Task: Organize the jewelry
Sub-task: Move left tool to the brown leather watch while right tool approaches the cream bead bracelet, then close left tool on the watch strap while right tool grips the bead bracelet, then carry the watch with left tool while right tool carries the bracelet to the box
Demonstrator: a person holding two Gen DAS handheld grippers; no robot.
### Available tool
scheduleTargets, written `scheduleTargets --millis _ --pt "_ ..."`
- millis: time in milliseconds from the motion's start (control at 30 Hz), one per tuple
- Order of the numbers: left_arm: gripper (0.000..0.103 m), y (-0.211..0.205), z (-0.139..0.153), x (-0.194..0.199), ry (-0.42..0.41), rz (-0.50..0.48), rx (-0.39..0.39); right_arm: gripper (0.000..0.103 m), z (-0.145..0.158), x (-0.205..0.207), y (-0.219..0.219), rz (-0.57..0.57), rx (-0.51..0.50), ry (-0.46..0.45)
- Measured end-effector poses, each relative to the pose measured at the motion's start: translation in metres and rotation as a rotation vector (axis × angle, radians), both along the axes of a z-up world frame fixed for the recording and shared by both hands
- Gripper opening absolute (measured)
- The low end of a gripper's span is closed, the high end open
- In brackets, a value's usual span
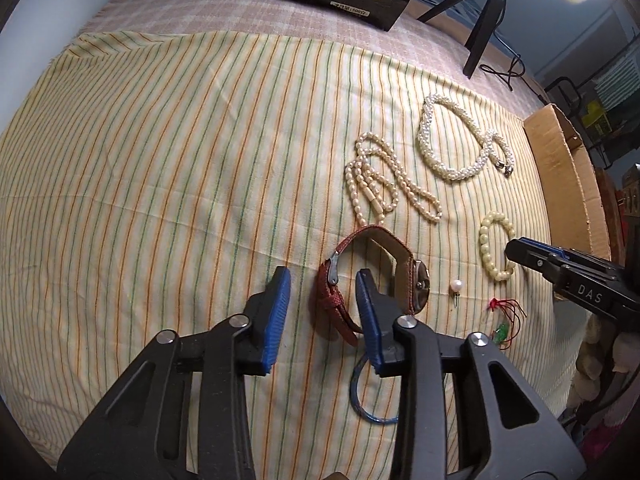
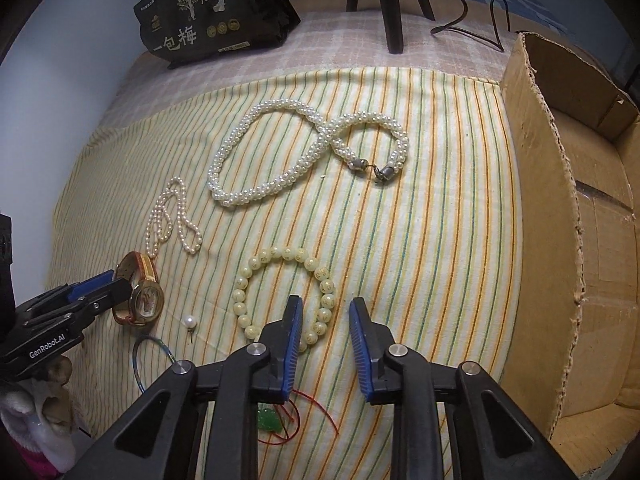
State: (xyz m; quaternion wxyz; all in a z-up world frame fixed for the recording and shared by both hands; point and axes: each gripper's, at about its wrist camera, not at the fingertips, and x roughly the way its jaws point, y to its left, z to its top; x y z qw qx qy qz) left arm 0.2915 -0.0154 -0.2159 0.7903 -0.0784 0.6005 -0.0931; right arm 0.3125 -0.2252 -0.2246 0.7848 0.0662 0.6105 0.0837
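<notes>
Right between the two blue pads of the left tongs (image 1: 323, 276) a red watch (image 1: 340, 308) is seen, lying on its side. Its strap is close to the right pad, and a gap is left at the other pad, so the watch is not squeezed and the pads are kept apart. One side of a pale bead bracelet (image 2: 280, 254) is found between the pads of the right tongs (image 2: 326, 302). The beads are right by the left pad, but bare cloth is seen before the right pad, so nothing is pinched there either. A single pearl on a pin (image 2: 189, 322) is laid between the two tongs. A thin blue ring (image 1: 356, 392) is partly hidden under the right finger of the left tongs. A red cord with a green charm (image 2: 266, 424) is tucked under the left finger of the right tongs. Past the tips of the left tongs a thin pearl string (image 2: 180, 216) is spread out. Farther past the right tongs a thick pearl necklace (image 2: 312, 148) is looped like a figure eight. Everything is laid on a striped cloth (image 1: 160, 160). A cardboard box (image 2: 560, 240) is seen to the right of the right tongs. Far ahead of both, a black bag (image 2: 200, 32) and a tripod (image 2: 394, 8) are seen.
</notes>
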Motion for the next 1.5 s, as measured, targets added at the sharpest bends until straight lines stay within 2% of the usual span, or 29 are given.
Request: scheduleTargets --millis 133,233,300,533,1033,1333,1500 --pt "0.024 0.002 -0.003 0.002 0.002 0.008 0.007 0.015 -0.003 0.000 0.012 0.035 -0.035 -0.006" --pt "0.017 0.001 -0.005 0.002 0.000 0.010 0.011 0.007 -0.004 0.000 0.019 0.055 -0.073 -0.020" --pt "0.008 0.001 -0.005 0.002 0.001 0.012 0.001 0.005 -0.003 -0.001 0.018 0.052 -0.064 -0.026" --pt "0.008 -0.001 0.002 0.001 -0.026 0.010 0.012 0.005 0.010 -0.003 0.013 0.043 -0.038 -0.067" --pt "0.008 0.001 0.042 -0.016 -0.110 0.011 -0.010 0.005 0.074 -0.032 0.010 0.054 0.000 -0.208" --pt "0.008 -0.018 0.073 -0.024 -0.164 -0.022 -0.035 0.005 0.110 -0.049 -0.013 0.045 0.023 -0.294" --pt "0.008 -0.043 0.091 -0.032 -0.199 -0.072 -0.045 0.005 0.128 -0.061 -0.035 0.031 0.024 -0.339"
